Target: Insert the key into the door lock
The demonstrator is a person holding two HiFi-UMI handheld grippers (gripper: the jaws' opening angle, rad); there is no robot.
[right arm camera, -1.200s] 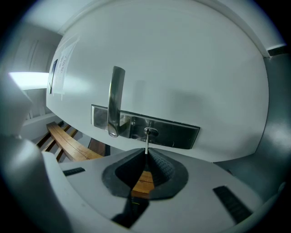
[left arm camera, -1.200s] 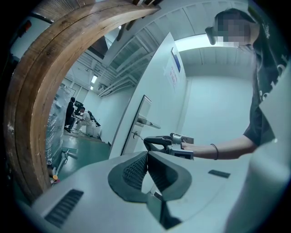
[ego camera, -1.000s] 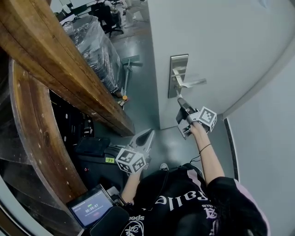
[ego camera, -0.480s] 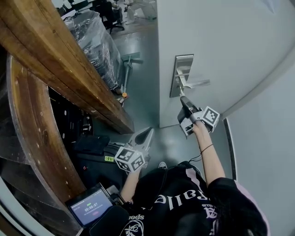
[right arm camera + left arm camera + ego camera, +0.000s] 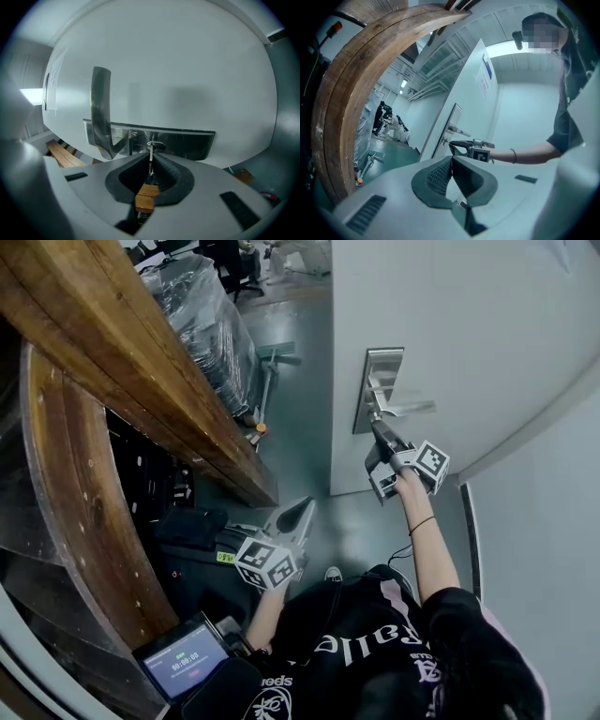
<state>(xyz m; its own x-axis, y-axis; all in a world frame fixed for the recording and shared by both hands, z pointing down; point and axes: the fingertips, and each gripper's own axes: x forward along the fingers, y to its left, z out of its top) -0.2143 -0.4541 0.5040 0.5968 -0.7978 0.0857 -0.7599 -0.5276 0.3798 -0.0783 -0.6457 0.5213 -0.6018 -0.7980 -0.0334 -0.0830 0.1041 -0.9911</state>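
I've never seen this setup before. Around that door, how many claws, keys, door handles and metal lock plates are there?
claws: 2, the left claw and the right claw
key: 1, gripped in the right claw
door handle: 1
lock plate: 1
Total: 5
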